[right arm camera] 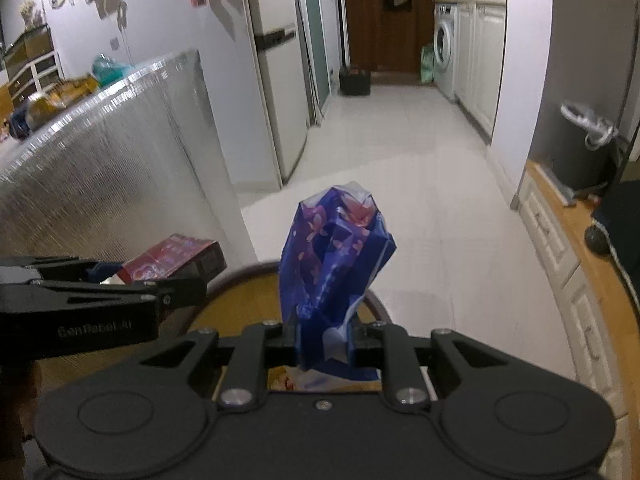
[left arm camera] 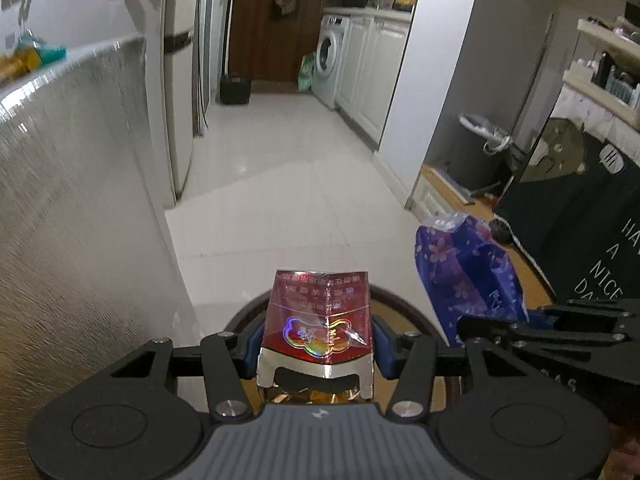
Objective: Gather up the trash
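The left gripper (left arm camera: 318,346), about half open, clamps a red foil-printed cardboard packet (left arm camera: 320,316) above a round brown-rimmed bin (left arm camera: 404,300). Beside it, the right gripper (right arm camera: 325,340), nearly closed, pinches a crumpled purple flowered plastic wrapper (right arm camera: 334,264). Only the right wrist view shows the silver-covered counter (right arm camera: 120,140) with clutter along its far edge.

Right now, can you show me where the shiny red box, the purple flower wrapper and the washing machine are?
red box (left arm camera: 320,320): left wrist view, its shiny front face.
purple wrapper (right arm camera: 336,264): right wrist view, crumpled middle.
washing machine (left arm camera: 329,50): left wrist view, round door.
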The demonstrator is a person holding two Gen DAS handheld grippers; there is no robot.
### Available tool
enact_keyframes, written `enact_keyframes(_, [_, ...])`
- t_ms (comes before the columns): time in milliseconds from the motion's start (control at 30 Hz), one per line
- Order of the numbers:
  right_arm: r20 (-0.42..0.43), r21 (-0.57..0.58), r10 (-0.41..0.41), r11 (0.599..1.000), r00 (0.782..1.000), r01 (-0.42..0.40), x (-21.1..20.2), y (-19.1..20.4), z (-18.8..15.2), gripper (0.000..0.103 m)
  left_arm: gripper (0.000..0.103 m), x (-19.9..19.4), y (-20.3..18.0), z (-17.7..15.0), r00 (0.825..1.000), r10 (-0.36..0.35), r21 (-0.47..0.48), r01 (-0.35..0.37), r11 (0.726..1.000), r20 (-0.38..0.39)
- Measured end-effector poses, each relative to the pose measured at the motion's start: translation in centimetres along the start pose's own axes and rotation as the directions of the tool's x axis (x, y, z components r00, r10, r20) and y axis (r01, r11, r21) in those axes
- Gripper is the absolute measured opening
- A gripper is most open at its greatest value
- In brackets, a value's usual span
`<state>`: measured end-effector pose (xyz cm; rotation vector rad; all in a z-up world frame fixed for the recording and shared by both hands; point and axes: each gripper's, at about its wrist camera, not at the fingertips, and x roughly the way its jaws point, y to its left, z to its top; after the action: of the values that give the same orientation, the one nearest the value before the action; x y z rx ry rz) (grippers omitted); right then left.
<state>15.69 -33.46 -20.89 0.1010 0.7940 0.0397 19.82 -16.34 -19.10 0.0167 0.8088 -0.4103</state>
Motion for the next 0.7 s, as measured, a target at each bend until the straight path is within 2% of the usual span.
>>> enact_keyframes(300, [-0.158,-0.018,-0.004,1.000,0.987,0.002,6.7,0.3,-1.4,0.020,0.053,5.6,1.7,-1.5,0.994,-0.009,-0.040,0.004,0.999,-0.109])
enact_keyframes(500, [-0.261,-0.068,-0.037,0.997,0.965,0.020,10.4,1.2,-1.8,0.020,0.053,8.0,2.8,-2.7,0.983,-0.014,-0.059,0.003,0.998,-0.184])
enact_keyframes(700, [-0.331,-0.114,-0.059,0.993,0.942,0.022,13.4,2.1,-2.6,0.024,0.053,9.4,2.9,-3.4,0.976,-0.023,-0.062,0.010,0.998,-0.215])
